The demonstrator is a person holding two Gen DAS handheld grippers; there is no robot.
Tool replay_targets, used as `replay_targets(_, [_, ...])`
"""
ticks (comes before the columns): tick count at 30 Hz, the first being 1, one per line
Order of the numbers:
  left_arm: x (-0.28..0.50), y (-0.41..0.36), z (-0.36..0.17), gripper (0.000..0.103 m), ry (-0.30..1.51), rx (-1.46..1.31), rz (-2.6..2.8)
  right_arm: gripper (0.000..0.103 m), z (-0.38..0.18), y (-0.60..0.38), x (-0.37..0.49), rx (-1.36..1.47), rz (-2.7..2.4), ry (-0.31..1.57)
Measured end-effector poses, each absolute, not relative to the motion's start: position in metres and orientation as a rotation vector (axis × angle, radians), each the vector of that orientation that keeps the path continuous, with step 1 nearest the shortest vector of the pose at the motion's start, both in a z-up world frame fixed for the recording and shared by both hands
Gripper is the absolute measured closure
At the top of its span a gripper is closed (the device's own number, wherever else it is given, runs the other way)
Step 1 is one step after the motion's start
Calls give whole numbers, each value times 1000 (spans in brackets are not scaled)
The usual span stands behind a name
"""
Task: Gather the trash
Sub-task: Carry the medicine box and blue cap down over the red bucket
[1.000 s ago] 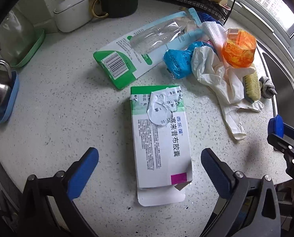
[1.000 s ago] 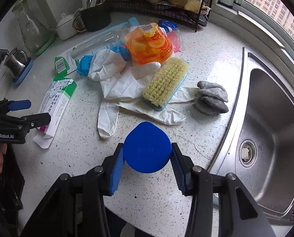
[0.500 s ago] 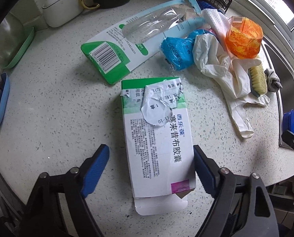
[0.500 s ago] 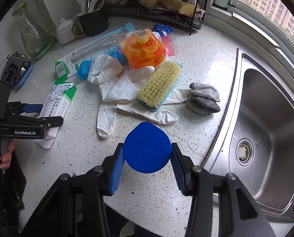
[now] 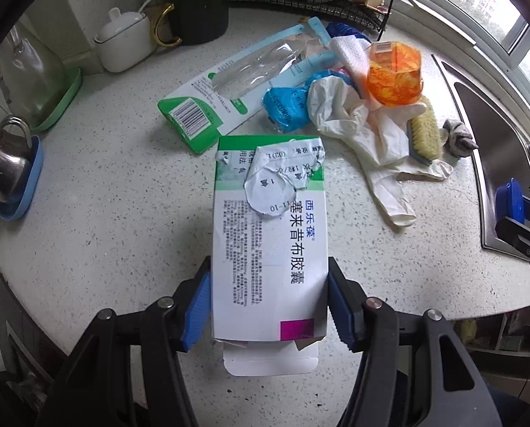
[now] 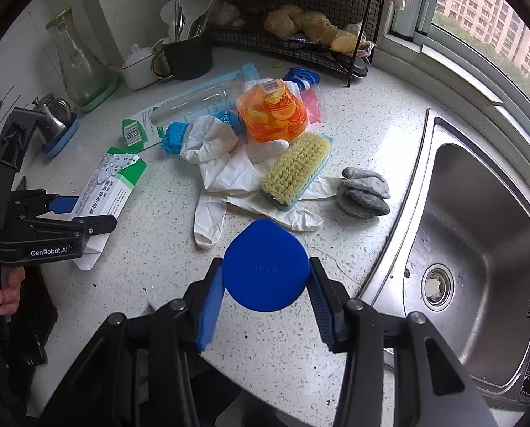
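Observation:
A white and green medicine box (image 5: 268, 242) with a torn label lies flat on the speckled counter (image 5: 104, 213). My left gripper (image 5: 268, 302) points down over its near end. Its jaws are closing, and the blue pads touch the box's two long sides. The right wrist view shows the same box (image 6: 111, 185) at the left, with the left gripper (image 6: 83, 213) on it. My right gripper (image 6: 265, 281) is shut on a round blue lid (image 6: 265, 265), held above the counter near the sink.
Behind the box lie a green blister card (image 5: 215, 99), a blue wrapper (image 5: 284, 105), white gloves (image 5: 357, 128), an orange container (image 5: 394, 74), a scrub brush (image 6: 295, 170) and a grey cloth (image 6: 364, 192). A steel sink (image 6: 478, 249) is at the right; a mug (image 5: 197, 17) and wire rack (image 6: 300, 49) stand behind.
The left gripper has moved forward over the medicine box and its jaws have narrowed from wide open onto the box's sides. The right gripper has risen slightly, still holding the blue lid.

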State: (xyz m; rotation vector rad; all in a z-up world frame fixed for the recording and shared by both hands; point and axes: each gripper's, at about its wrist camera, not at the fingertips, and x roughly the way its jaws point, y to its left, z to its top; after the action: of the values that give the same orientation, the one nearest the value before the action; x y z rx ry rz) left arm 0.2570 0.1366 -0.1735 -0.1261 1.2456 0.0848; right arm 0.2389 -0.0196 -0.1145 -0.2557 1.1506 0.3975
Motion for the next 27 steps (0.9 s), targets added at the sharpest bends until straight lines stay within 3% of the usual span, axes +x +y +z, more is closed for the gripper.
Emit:
replay_targets(10, [200,71,-111,47,1137,-87,59,60,-94,-43,201,-260,440,1096])
replay_targets(27, [67,-42,-93,47,1129,-90,82,60,-87,-109,97,-256,532,1063])
